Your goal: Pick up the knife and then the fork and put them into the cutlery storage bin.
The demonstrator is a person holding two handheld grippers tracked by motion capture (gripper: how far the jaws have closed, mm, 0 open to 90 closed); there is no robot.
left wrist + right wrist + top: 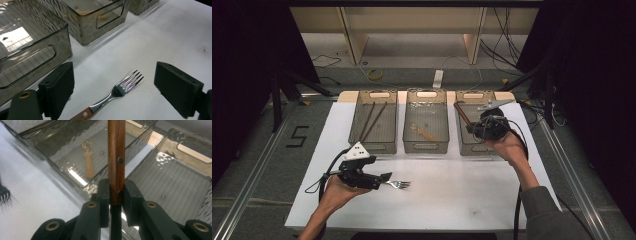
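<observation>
A fork [398,184] with a wooden handle lies on the white table [462,190] at the front left. My left gripper [384,179] is open around it. In the left gripper view the fork [117,91] lies between the two spread jaws of the left gripper [113,82], and neither jaw touches it. My right gripper [472,127] hovers over the right bin [467,147], shut on a wooden-handled utensil [460,112]. In the right gripper view its riveted handle [116,157] rises from my right gripper [116,192]. The utensil's head is hidden.
Three smoky clear bins stand in a row at the back of the table. The left bin [374,145] holds two brown chopsticks [371,120]. The middle bin [426,146] holds a small wooden piece [427,133]. Cables trail from both grippers.
</observation>
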